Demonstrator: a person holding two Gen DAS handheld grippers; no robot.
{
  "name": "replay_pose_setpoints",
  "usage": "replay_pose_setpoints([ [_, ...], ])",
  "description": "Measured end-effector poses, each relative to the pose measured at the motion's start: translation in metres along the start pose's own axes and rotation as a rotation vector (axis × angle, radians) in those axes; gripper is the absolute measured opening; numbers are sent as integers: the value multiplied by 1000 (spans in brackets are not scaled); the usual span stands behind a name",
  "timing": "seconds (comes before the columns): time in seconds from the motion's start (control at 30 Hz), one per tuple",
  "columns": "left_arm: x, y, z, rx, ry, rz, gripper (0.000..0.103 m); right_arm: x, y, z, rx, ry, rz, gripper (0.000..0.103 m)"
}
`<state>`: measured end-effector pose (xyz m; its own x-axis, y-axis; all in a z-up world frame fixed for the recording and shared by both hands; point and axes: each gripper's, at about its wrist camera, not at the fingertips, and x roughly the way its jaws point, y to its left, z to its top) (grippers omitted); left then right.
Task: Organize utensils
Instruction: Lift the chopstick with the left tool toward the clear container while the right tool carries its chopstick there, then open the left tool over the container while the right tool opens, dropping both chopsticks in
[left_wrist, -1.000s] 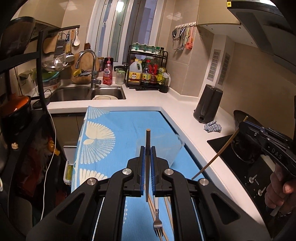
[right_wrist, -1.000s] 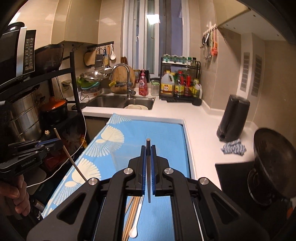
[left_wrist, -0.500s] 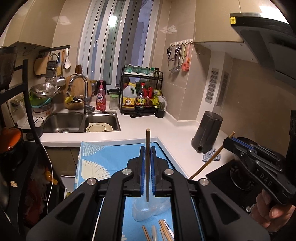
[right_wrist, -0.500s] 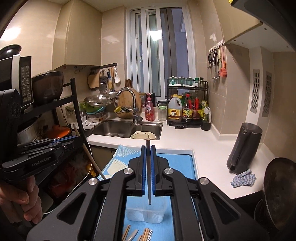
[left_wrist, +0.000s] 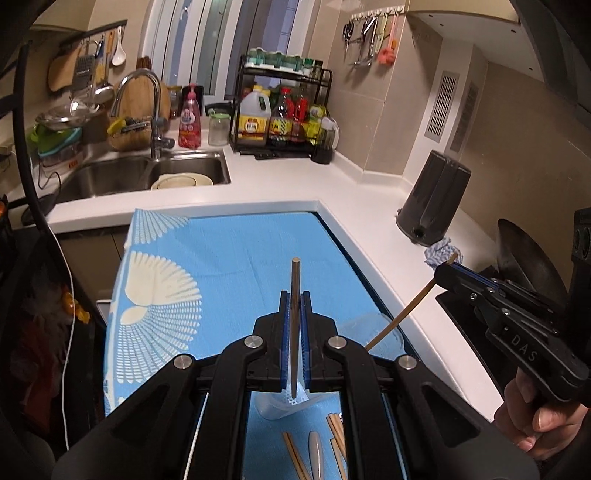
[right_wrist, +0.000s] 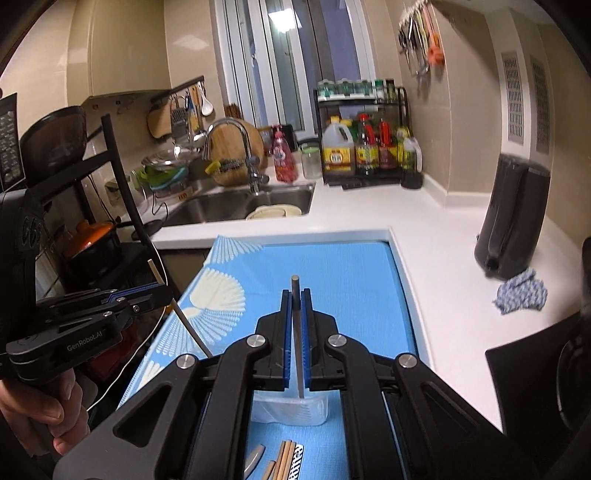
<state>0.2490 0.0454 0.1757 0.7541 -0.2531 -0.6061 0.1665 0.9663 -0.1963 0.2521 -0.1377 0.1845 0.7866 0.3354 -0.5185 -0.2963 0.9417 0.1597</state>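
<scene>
the left gripper (left_wrist: 295, 295) has its jaws clamped on a single chopstick (left_wrist: 294, 321) that stands upright between the blue pads, its blunt end poking above them. the right gripper (right_wrist: 296, 295) is likewise pinched on another chopstick (right_wrist: 297, 332), held the same way. each gripper also shows in the other's camera: the right one (left_wrist: 448, 271) comes in from the right edge with its stick slanting down toward the mat, and the left one (right_wrist: 155, 290) comes in from the left edge with its stick slanting down as well.

both hang above a blue mat with white fan shapes (left_wrist: 229, 266) spread over the counter. under the grippers, at the near end of the mat, stands a clear plastic container (right_wrist: 291, 408); whether either stick tip is inside it cannot be told. nearer than it, on the mat, lie loose wooden chopsticks (left_wrist: 295, 456) and a pale spoon (left_wrist: 316, 452), partly hidden by the gripper frames.

at the far left is a steel sink (left_wrist: 147, 171) with a tap, a condiment rack (left_wrist: 284, 110) in the far corner, and a dark kettle (left_wrist: 430, 199) with a blue rag (right_wrist: 521, 291) beside it on the white counter to the right.
</scene>
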Motion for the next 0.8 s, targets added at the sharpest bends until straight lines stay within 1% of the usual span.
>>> replay_pose_setpoints([
  [0.1,8,-2,-3,16,19,11,6,10,-3,-8,1,44,12,6],
  [0.13,9,-3,-3,20,22,20,6,12,-3,-9,2,57,9,8],
  [0.17,8,-3,-2,20,21,29,9,13,-4,-10,2,68,7,17],
  [0.2,6,-2,-1,14,16,38,24,12,-4,-10,2,78,8,23],
  [0.23,2,-1,1,5,2,42,46,11,-4,-10,0,78,7,31],
  [0.27,-7,0,4,-2,-28,48,53,8,-3,-9,-8,77,0,34],
  [0.3,-13,0,7,1,-49,60,57,6,-3,-8,-15,75,-6,37],
  [0.37,-25,0,11,4,-79,77,57,-3,-3,-5,-24,69,-20,41],
  [0.47,-44,0,14,-8,-118,98,57,-17,-5,-2,-27,62,-41,43],
  [0.57,-65,-1,9,4,-172,131,57,-32,-6,-2,-33,53,-55,43],
  [0.67,-85,-2,-3,-12,-208,132,57,-51,-7,-6,-42,31,-70,43],
  [0.73,-97,-6,-17,-4,-225,124,56,-66,-7,-11,-39,8,-73,43],
  [0.77,-103,-9,-27,8,-234,125,55,-75,-7,-14,-39,-6,-69,43],
  [0.8,-107,-12,-36,18,-241,126,49,-84,-7,-17,-40,-21,-64,43],
])
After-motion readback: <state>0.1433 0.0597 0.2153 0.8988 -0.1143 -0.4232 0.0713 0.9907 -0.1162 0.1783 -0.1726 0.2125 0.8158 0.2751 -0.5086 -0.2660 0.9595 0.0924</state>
